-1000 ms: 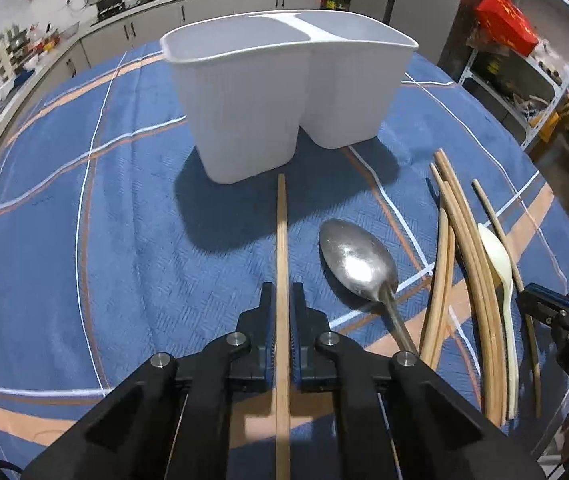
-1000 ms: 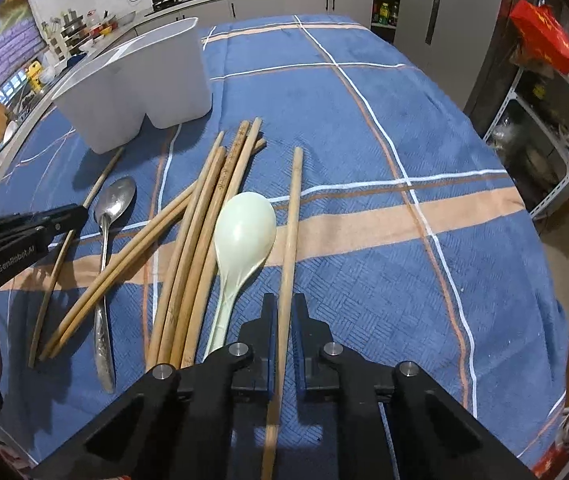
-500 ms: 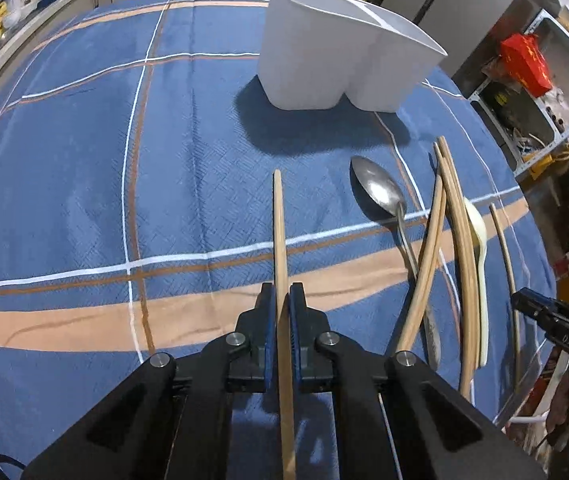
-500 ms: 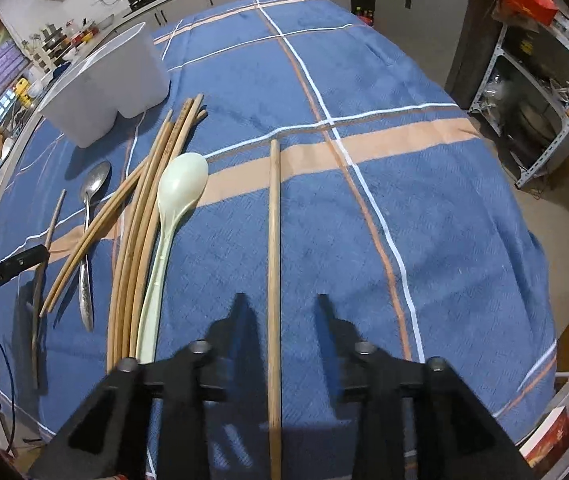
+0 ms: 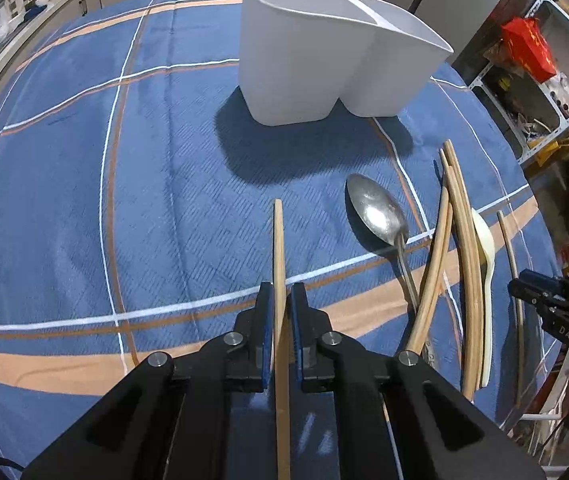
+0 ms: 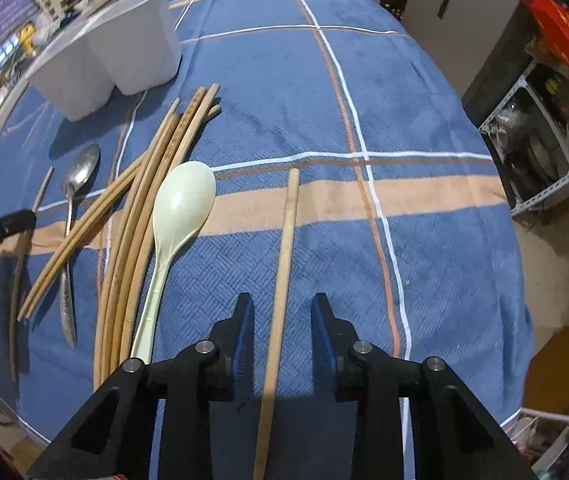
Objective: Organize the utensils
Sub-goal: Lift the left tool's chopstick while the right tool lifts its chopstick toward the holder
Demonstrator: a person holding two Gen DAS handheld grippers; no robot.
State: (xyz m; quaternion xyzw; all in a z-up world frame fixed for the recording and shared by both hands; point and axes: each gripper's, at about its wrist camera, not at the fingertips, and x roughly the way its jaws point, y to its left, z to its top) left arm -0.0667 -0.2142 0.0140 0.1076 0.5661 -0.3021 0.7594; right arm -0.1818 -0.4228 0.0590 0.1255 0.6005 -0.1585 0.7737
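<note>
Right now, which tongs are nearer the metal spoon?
Left. The left tongs, shut on a chopstick, sit just beside the metal spoon. The right tongs are beyond the chopstick bundle and pale spoon.

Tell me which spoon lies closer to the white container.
The metal spoon. Its bowl lies just short of the white container, while the pale green plastic spoon lies farther off, beyond the bundle of chopsticks.
</note>
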